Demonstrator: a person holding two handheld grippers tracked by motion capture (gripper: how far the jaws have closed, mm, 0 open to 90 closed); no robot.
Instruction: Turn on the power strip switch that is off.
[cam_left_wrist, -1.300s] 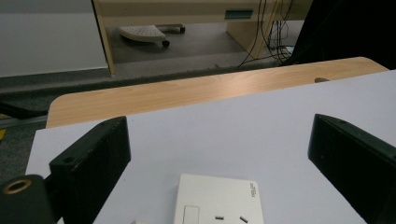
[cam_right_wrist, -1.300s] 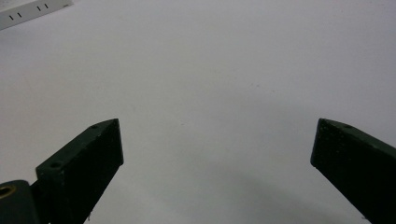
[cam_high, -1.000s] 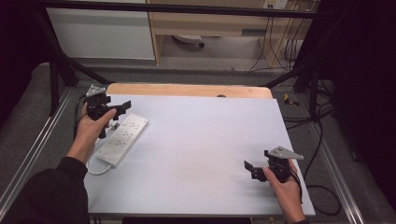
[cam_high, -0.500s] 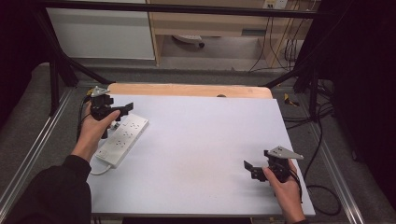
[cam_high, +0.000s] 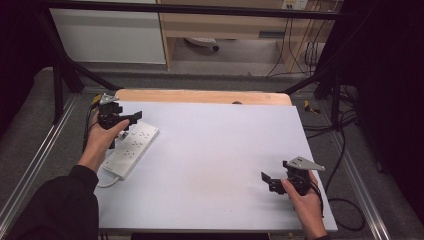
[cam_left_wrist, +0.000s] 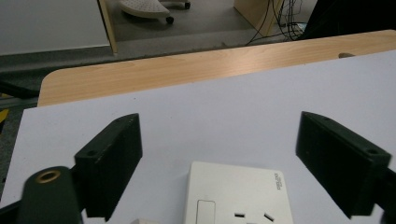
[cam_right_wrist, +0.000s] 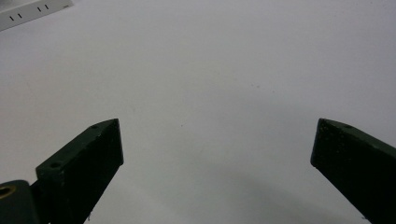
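From above, we hold the left claw (cam_high: 131, 119) over the far end of the white power strip (cam_high: 131, 150), which lies near the table's (cam_high: 215, 165) left edge; the right claw (cam_high: 268, 180) waits well apart. Along the left claw's camera, its jaws have just been closing, yet stand wide with nothing pinched, the strip's end below them. Coming down skewed, we judge, could shove the strip. Along the right claw's camera, its jaws gape, holding nothing.

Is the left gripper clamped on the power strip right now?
No: in the left gripper view the left gripper stands open, its jaws wide of the power strip without touching it.
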